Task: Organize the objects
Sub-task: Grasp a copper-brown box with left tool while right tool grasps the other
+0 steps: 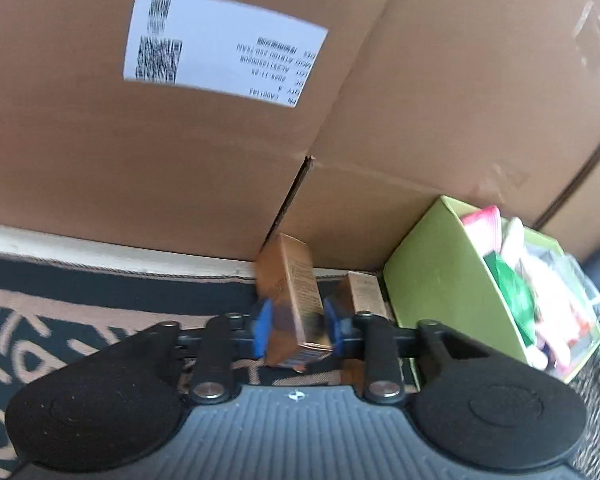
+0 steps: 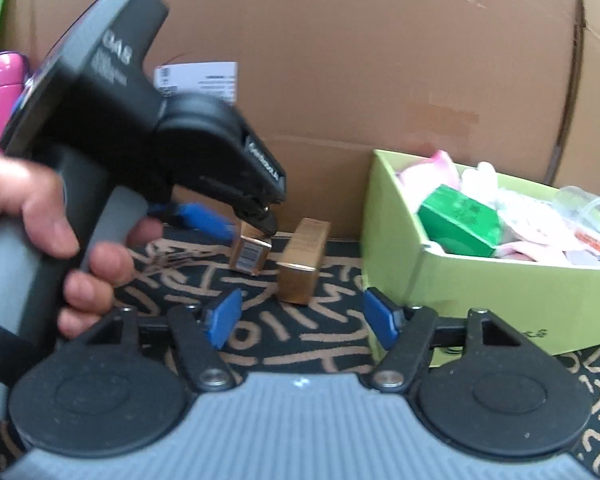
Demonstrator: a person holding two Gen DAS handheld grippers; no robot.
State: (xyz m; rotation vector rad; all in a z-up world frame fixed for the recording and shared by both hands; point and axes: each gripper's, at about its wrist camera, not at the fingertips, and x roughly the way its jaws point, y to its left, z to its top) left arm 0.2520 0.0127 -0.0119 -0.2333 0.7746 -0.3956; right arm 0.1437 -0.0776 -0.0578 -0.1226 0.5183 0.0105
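Observation:
Two small gold cartons are on a black rug with tan markings. My left gripper (image 1: 298,328) is shut on one gold carton (image 1: 292,300), its blue pads pressing both long sides. In the right wrist view a hand holds that left gripper (image 2: 252,226), and the gripped carton (image 2: 250,254) tilts with its barcode end towards the camera. The second gold carton (image 2: 300,272) lies on the rug just beyond my right gripper (image 2: 302,318), which stands open with nothing between its blue pads. The left wrist view shows the same second carton (image 1: 362,290) to the right of the held one.
A lime green box (image 2: 452,292) full of packets and a green carton stands to the right, also visible as the green box (image 1: 432,276). A large cardboard box (image 1: 180,160) with a white label walls off the back. A pink bottle (image 2: 0,92) stands at far left.

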